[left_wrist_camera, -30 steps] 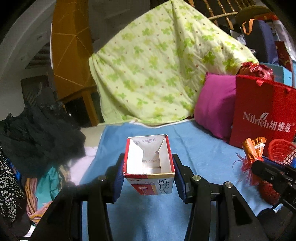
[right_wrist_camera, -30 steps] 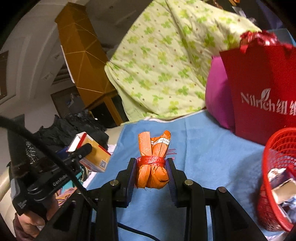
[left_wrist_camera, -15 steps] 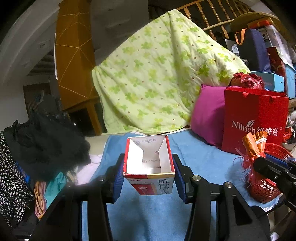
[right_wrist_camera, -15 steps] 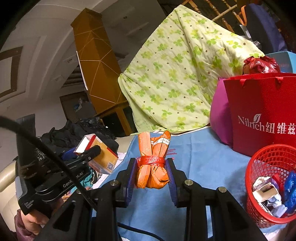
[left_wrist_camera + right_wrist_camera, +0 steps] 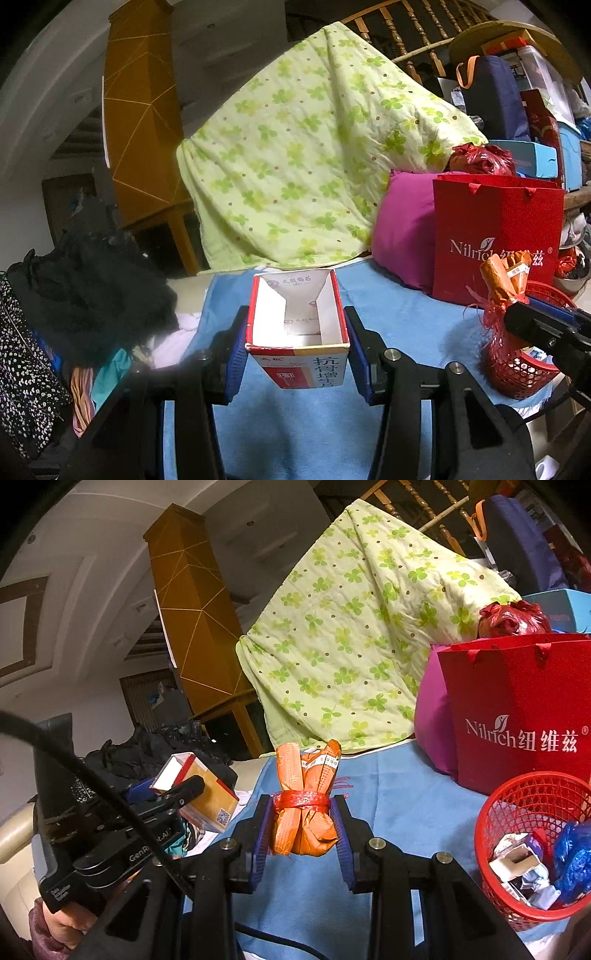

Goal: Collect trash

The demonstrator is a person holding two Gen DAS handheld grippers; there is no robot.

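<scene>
My left gripper [image 5: 297, 347] is shut on an empty red-and-white carton [image 5: 298, 332], its open end facing up, held above the blue sheet [image 5: 399, 314]. The carton also shows in the right wrist view [image 5: 201, 794], at the left. My right gripper [image 5: 302, 829] is shut on an orange wrapper bundle [image 5: 304, 805] tied with red string; the bundle shows in the left wrist view [image 5: 506, 277] over the basket. A red mesh basket [image 5: 517, 805] with several pieces of trash stands at the right, also seen in the left wrist view [image 5: 513, 373].
A red Nilrich paper bag [image 5: 517, 709] and a magenta pillow [image 5: 402, 236] stand behind the basket. A green clover quilt [image 5: 306, 155] hangs at the back. Dark clothes [image 5: 85, 295] are piled at the left. An orange wooden column [image 5: 192, 613] rises behind.
Both grippers have pulled back and up with their loads; the basket now sits lower and fuller in the right wrist view, and more of the room shows.
</scene>
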